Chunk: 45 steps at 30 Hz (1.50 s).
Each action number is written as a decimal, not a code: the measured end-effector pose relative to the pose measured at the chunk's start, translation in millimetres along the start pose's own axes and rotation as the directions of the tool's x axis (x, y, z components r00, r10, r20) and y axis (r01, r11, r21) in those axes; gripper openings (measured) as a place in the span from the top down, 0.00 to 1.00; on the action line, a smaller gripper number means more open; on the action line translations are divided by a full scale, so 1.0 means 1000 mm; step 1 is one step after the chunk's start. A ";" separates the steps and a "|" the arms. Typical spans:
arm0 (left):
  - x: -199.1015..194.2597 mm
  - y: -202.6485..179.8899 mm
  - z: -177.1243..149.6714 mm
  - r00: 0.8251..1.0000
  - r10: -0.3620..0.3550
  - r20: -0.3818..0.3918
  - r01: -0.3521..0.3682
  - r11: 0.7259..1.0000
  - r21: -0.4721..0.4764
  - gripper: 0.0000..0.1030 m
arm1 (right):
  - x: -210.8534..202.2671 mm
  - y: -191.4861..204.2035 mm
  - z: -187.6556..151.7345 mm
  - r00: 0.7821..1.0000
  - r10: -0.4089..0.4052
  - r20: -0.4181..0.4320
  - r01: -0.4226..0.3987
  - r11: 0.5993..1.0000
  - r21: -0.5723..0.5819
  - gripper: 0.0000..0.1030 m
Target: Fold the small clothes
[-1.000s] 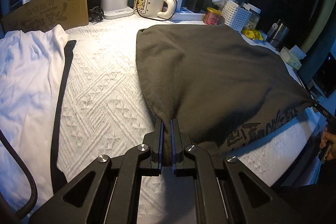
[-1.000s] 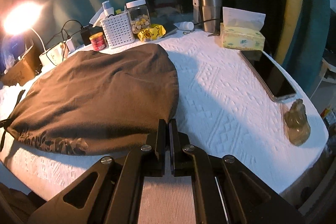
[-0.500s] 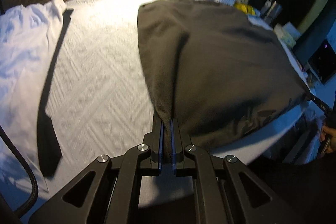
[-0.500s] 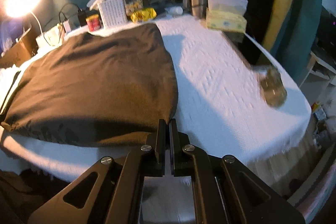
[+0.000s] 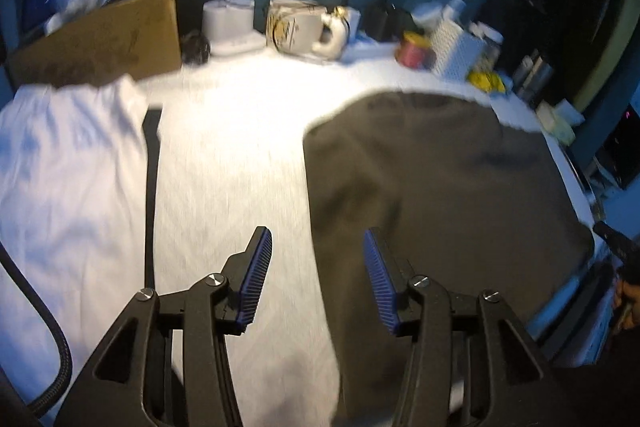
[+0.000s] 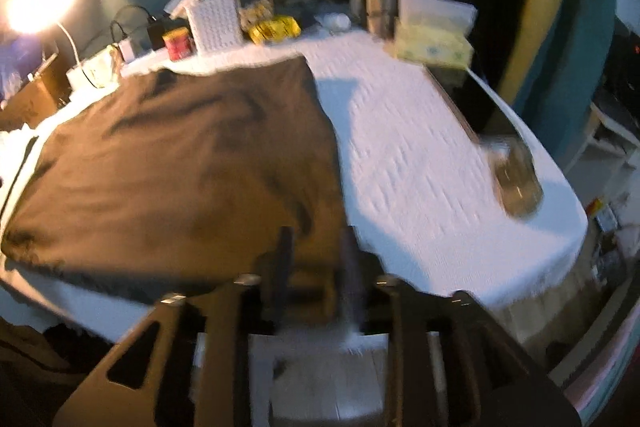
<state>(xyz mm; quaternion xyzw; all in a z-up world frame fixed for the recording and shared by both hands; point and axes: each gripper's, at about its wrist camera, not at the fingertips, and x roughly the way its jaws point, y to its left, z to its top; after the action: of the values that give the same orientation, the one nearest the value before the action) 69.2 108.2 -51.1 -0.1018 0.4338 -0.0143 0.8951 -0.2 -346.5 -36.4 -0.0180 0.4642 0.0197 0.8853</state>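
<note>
A dark brown garment (image 5: 440, 195) lies spread flat on the white textured table cover (image 5: 232, 155); it also shows in the right wrist view (image 6: 172, 163). My left gripper (image 5: 318, 247) is open and empty above the garment's left edge, with blue pads (image 5: 256, 275) showing. My right gripper (image 6: 316, 247) is open and empty over the garment's near right corner; the view is blurred. A white garment (image 5: 68, 179) lies at the left of the table.
A black strap (image 5: 151, 187) lies beside the white garment. At the back stand a cardboard box (image 5: 100, 47), a mug (image 5: 300, 29), a red tin (image 5: 412, 53) and a white basket (image 6: 216, 23). A tissue box (image 6: 434, 41), a phone (image 6: 480, 107) and a small figurine (image 6: 516, 183) are at the right.
Both grippers were shut on the brown garment's corners and pulled it toward the near edge. Both have now opened and let it go; the garment lies flat.
</note>
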 end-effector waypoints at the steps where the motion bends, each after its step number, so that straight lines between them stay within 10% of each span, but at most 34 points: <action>1: 0.006 0.001 0.008 1.000 -0.001 0.005 0.001 1.000 0.000 0.54 | 0.002 0.004 0.007 1.000 0.005 0.011 -0.005 1.000 -0.005 0.67; 14: 0.089 0.021 0.073 0.999 -0.042 -0.013 0.042 0.999 -0.009 0.62 | 0.073 0.116 0.115 0.975 0.218 0.030 -0.212 0.966 -0.148 0.67; 25: 0.098 0.021 0.070 0.991 -0.117 -0.061 0.119 0.992 0.038 0.62 | 0.161 0.265 0.189 0.885 0.434 -0.170 -0.465 0.807 -0.363 0.68; 32: 0.102 0.009 0.059 0.993 -0.100 -0.064 0.107 0.989 0.103 0.98 | 0.214 0.311 0.184 0.835 0.421 -0.355 -0.540 0.748 -0.385 0.68; 37: 0.085 0.012 0.058 0.997 -0.070 0.021 0.068 0.995 0.075 0.99 | 0.210 0.312 0.175 0.835 0.441 -0.329 -0.547 0.731 -0.407 0.69; 39: 0.078 0.011 0.058 0.997 -0.064 0.045 0.062 0.996 0.063 0.99 | 0.201 0.312 0.170 0.836 0.455 -0.306 -0.548 0.715 -0.434 0.94; 45: 0.067 0.009 0.039 0.998 -0.052 0.034 0.051 0.999 0.016 0.99 | 0.185 0.319 0.139 0.854 0.423 -0.304 -0.521 0.683 -0.513 0.97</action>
<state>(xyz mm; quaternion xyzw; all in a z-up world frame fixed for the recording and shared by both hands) 140.8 116.1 -81.3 -0.1062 0.4153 -0.0388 0.9026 202.5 -17.8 -113.7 -0.1667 0.4944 0.3858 0.7609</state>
